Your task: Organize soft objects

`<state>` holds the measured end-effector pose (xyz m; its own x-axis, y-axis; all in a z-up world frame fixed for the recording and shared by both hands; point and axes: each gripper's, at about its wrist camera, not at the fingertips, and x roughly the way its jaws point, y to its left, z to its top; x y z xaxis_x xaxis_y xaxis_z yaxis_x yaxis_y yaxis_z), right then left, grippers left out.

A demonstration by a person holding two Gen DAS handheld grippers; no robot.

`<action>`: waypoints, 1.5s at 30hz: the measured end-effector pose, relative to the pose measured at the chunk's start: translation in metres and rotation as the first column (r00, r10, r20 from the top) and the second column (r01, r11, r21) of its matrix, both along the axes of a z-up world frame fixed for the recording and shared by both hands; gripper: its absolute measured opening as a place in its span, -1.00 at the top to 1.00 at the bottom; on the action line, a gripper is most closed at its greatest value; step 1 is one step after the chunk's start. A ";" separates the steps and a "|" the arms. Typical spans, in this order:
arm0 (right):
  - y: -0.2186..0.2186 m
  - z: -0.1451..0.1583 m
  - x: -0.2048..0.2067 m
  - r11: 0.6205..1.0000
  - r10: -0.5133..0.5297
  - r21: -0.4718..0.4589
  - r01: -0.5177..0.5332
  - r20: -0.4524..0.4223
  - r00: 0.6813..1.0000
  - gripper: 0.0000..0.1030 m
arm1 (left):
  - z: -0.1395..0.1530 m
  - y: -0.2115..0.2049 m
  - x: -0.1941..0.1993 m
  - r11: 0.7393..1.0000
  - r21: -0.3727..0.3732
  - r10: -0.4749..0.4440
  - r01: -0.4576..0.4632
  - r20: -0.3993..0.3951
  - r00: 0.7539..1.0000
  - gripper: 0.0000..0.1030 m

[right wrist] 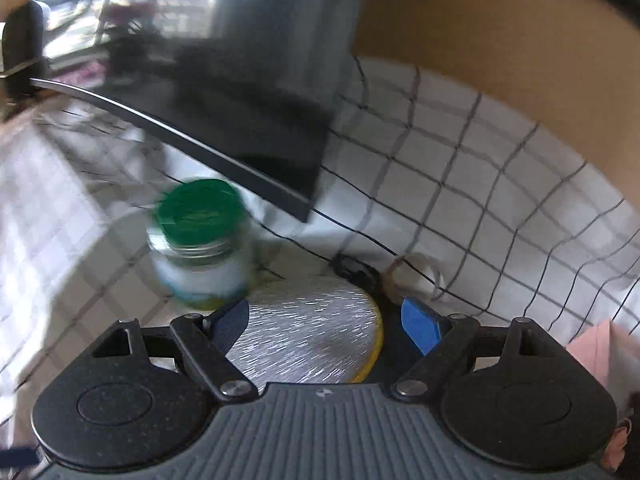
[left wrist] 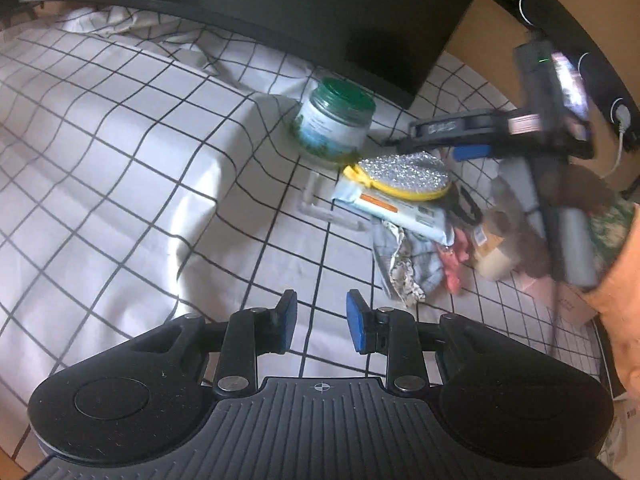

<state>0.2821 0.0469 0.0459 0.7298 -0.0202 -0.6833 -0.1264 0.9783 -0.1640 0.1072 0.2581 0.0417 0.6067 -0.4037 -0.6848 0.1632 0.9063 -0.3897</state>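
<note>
Looking along our left gripper (left wrist: pixel 321 322), we see its blue pads (left wrist: pixel 357 323) standing a little apart with nothing between them, only the checked sheet (left wrist: pixel 120 168) below. Our right gripper (right wrist: pixel 325 326) has its jaws spread wide; the scrubber (right wrist: pixel 308 336) shows in the gap beneath them, but the pads do not press on it, so it holds nothing.

The soft things lie in a heap on the right side of the sheet, ahead and to the right of our left gripper. The scrubber (left wrist: pixel 404 174), silver on top with a yellow rim, is an oval lying flat, its long axis running left to right across the left wrist view. It rests on a wipes pack (left wrist: pixel 400 210), whose long axis slants from far left to near right. Just nearer than the pack lies a crumpled grey cloth (left wrist: pixel 404 268), with a pink cloth (left wrist: pixel 454 268) touching its right side. Further right sits a brown plush toy (left wrist: pixel 520 240), too blurred to give its heading.

A green-lidded jar (left wrist: pixel 334 120) stands upright just left of and beyond the scrubber. Behind it a dark panel (left wrist: pixel 340 12) leans over the sheet. Our right gripper (left wrist: pixel 472 136) appears blurred above the heap in the left view.
</note>
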 end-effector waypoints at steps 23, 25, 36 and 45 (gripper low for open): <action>-0.037 0.007 -0.136 0.979 0.171 0.117 -0.169 -0.012 0.985 0.81 | -0.009 -0.039 0.035 1.000 -0.006 -0.012 0.011 -0.037 0.999 0.42; -0.054 -0.002 -0.149 0.981 0.145 0.134 -0.139 -0.030 0.989 0.82 | -0.009 -0.043 0.039 1.000 0.008 -0.006 0.006 -0.036 0.999 0.42; -0.129 -0.037 -0.198 0.953 0.053 0.302 -0.010 -0.133 0.990 0.88 | -0.005 -0.035 0.088 0.984 0.109 0.142 -0.139 -0.015 0.990 0.42; -0.153 -0.038 -0.204 0.969 0.015 0.249 0.005 -0.076 0.997 0.06 | -0.015 -0.045 0.130 0.981 0.152 0.122 -0.117 -0.026 0.992 0.42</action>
<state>0.0777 -0.1066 0.0080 0.6750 0.1608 -0.7201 -0.1342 0.9864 0.0945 0.2373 0.2127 0.0262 0.6187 -0.2211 -0.7539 0.0387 0.9670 -0.2518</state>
